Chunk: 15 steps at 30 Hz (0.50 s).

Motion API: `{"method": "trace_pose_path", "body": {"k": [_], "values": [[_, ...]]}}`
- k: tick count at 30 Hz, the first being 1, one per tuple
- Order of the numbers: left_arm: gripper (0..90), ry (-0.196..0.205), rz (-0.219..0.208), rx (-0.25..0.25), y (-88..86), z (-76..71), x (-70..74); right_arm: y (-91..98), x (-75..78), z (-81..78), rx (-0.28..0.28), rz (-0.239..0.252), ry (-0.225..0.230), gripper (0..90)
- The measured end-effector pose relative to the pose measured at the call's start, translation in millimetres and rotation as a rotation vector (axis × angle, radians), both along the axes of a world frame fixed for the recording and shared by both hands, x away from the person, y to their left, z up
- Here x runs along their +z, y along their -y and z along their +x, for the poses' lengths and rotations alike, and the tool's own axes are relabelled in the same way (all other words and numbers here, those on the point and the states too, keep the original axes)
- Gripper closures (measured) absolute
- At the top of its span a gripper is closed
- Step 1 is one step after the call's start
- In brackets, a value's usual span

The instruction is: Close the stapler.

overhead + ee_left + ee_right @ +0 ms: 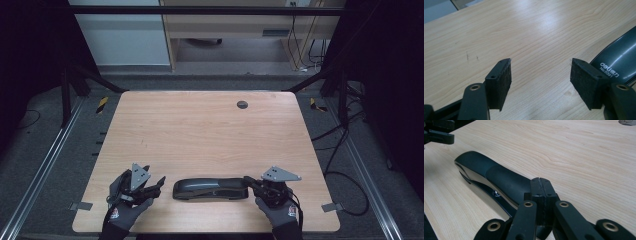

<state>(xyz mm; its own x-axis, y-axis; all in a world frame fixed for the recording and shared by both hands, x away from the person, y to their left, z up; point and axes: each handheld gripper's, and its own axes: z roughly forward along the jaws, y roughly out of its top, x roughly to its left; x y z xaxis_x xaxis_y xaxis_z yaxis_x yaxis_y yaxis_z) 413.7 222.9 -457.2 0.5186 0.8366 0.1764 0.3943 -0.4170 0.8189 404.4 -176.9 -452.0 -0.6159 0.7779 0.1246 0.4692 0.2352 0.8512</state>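
A long dark stapler [210, 189] is seen lying flat near the front edge of the wooden tabletop [200, 130], its length set crosswise between the two gloved hands. The left gripper [156, 189] is held just beside the stapler's left end, apart from it, with bare wood shown between them in the high view. In the left gripper view [540, 77] its padded jaws are spread wide over the tabletop with nothing between them, and the stapler's grey end [621, 60], printed with white lettering, is seen just beyond the right-hand jaw, to its outer side. Whether that jaw touches the stapler cannot be told.

The right gripper [248, 181] is placed at the stapler's right end. In the right gripper view [541, 185] its two black jaws are pressed flat together, pad against pad, with nothing pinched between them; the closed tips are set against or just over the near end of the stapler [499, 180], though contact cannot be confirmed. The stapler's body is seen stretching away from the tips toward the far left, where part of the left gripper [439, 132] is caught at the frame's corner. A small dark round cap [242, 104] is set into the tabletop well apart at the far side.
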Motion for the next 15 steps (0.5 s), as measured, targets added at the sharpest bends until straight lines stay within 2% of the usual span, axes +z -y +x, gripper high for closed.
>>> {"method": "trace_pose_path", "body": {"k": [15], "values": [[33.2,-0.005,-0.010,0.018,-4.9,2.7,-0.5,-0.1,-1.7,-1.2,-0.010,0.009,0.008,90.0]]}}
